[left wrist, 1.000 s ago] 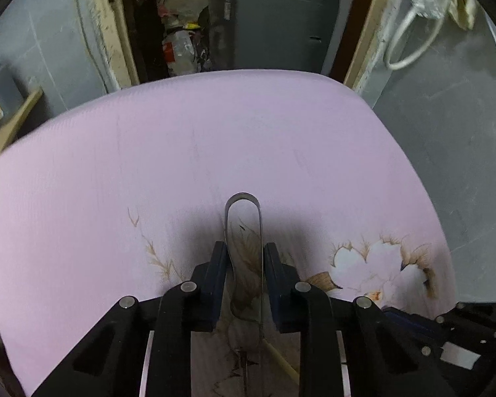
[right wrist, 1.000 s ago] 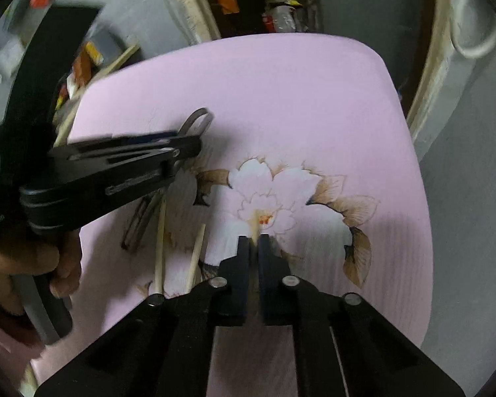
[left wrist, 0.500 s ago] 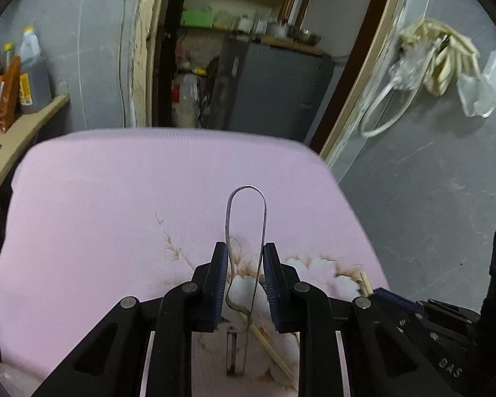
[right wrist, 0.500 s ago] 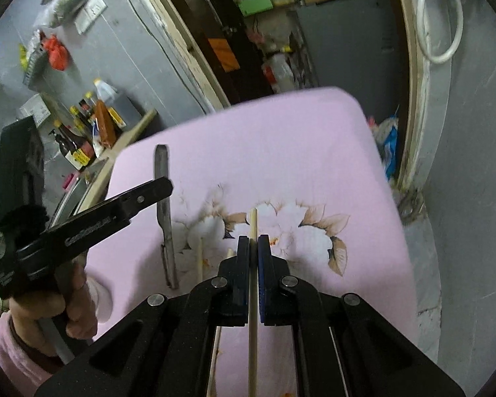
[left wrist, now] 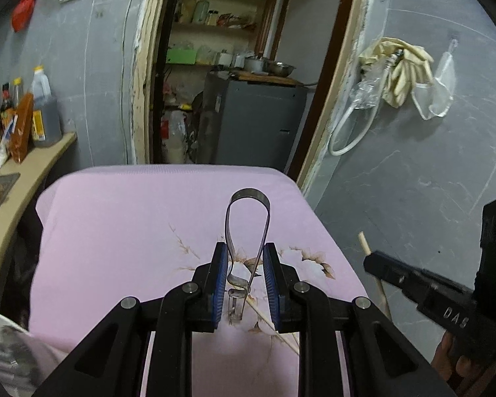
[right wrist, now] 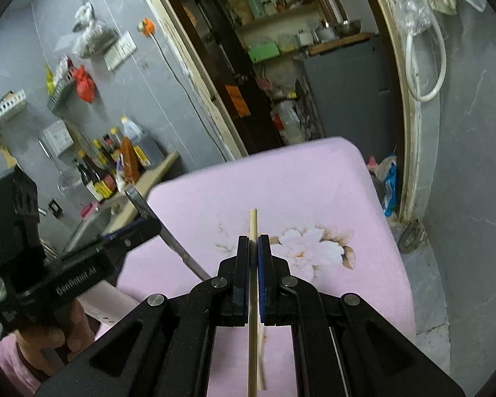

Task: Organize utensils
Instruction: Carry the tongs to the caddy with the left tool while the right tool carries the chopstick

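left gripper (left wrist: 244, 281) clamps metal tongs (left wrist: 248, 218) by both arms, raised over pink tabletop (left wrist: 132, 218) | right gripper (right wrist: 254, 278) pinches chopstick (right wrist: 253, 228) mid-length, aloft | risk: thin stick pivots/slips; springy tongs pop out

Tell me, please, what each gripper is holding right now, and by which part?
The left gripper clamps metal tongs across both arms, looped end forward. The right gripper pinches a wooden chopstick just below its forward tip.
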`<action>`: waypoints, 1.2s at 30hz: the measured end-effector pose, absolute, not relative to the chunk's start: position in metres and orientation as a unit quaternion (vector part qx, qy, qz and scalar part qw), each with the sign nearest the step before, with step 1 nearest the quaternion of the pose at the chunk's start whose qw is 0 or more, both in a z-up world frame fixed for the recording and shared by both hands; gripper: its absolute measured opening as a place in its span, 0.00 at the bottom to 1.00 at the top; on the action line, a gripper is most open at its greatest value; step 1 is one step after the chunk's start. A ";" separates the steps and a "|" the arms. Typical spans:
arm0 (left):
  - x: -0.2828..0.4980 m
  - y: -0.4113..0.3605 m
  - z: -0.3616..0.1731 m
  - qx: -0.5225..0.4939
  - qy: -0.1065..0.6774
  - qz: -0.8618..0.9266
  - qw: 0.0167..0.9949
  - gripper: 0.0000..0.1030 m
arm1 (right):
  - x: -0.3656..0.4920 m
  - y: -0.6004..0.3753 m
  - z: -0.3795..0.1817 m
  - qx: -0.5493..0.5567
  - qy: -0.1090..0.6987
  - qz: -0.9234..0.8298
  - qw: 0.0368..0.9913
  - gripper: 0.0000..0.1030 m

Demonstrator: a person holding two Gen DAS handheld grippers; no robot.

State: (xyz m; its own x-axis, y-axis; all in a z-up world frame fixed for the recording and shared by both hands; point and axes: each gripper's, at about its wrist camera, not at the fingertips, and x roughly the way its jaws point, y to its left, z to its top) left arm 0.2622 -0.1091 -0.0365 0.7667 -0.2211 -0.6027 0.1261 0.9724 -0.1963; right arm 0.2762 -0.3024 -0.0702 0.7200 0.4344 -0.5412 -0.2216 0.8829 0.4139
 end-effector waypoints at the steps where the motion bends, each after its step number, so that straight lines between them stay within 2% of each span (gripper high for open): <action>1: 0.259 -0.108 -0.034 -0.070 0.327 -0.096 0.938 0.20 | 0.272 -0.302 -0.065 0.168 0.317 0.181 0.916 0.04; 7: 0.243 -0.102 -0.023 -0.067 0.320 -0.105 0.939 0.20 | 0.252 -0.305 -0.052 0.200 0.283 0.184 0.920 0.04; 17: 0.210 -0.086 0.017 -0.065 0.290 -0.120 0.947 0.20 | 0.233 -0.279 -0.021 0.189 0.257 0.198 0.927 0.04; 36: 0.146 -0.001 0.100 -0.085 0.219 -0.081 0.969 0.20 | 0.224 -0.196 0.038 0.182 0.187 0.282 0.923 0.04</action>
